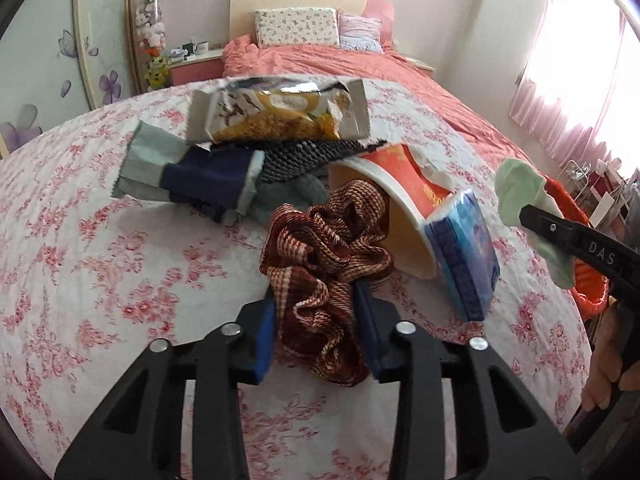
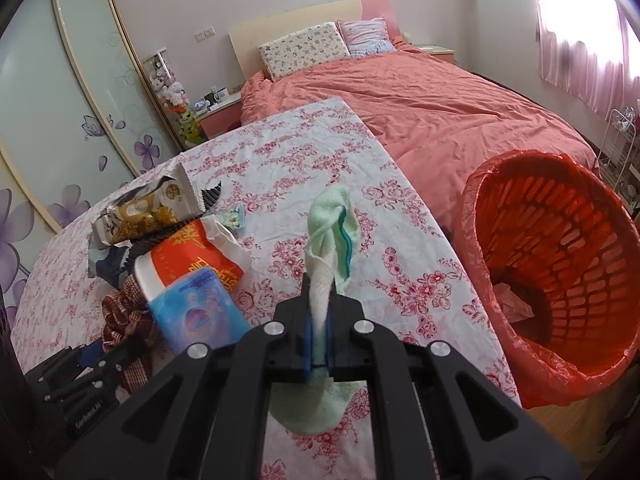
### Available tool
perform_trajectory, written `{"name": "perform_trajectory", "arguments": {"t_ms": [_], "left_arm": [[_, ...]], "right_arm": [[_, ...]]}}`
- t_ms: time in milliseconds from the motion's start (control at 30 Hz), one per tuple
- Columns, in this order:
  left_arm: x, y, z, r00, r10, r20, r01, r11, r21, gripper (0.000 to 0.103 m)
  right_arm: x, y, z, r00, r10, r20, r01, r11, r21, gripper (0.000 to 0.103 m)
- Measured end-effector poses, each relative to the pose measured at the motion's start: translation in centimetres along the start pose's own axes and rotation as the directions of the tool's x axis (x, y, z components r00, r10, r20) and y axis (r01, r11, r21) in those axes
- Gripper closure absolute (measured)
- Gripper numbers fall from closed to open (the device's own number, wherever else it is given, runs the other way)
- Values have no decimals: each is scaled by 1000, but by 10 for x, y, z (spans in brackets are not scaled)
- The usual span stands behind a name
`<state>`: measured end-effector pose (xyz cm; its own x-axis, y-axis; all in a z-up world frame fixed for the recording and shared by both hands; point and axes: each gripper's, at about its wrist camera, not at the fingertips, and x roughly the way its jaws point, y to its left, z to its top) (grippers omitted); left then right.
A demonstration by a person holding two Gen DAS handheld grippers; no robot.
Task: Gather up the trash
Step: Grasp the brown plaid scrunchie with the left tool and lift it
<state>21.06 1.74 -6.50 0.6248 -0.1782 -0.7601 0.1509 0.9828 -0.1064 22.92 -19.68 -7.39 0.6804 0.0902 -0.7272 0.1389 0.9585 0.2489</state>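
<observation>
Two surfaces fill the scene: a bed with a coral duvet (image 2: 440, 112) and, in front of it, a table under a white cloth printed with red flowers (image 2: 304, 152). An orange slatted waste basket (image 2: 560, 248), lined with an orange bag, stands just beside the table's right edge; a crumpled pinkish scrap lies at its bottom.

A heap of litter sits on the cloth. At its rear lies a silver-and-yellow snack wrapper (image 1: 280, 110), its print too small to read, resting on a grey-and-navy wrapper (image 1: 188, 176) and a black scaled one. In front, a paper noodle cup (image 1: 404, 208) lies on its side, its red band bearing gold characters that cannot be read. A blue tissue pack (image 1: 464, 256) leans against the cup's rim.

The left gripper (image 1: 316, 316) has its blue pads pressed on either side of a maroon-and-tan woven scrunchie (image 1: 324, 256), which touches the cup's mouth.

The right gripper (image 2: 319, 344) is clamped on a pale green sock (image 2: 332, 232), which rises above the table between the heap and the basket. In the left wrist view its black finger bears the letters "DAS". White lettering on the left gripper's body, seen from the right wrist, is too blurred to read fully.
</observation>
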Motion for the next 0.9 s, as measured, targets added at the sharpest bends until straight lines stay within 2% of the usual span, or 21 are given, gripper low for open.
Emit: {"name": "perform_trajectory", "arguments": {"t_ms": [467,900], "left_arm": [[-36,19,10,995,43,85,-40,998,-37,71],[-76,10,37,981,27,190,-20,999,-35,72]], "right_arm": [[-44,11,5,997,29,72,-27,999,-23,97],[-86,11,8,988,42,149,-35,998,-48,97]]}}
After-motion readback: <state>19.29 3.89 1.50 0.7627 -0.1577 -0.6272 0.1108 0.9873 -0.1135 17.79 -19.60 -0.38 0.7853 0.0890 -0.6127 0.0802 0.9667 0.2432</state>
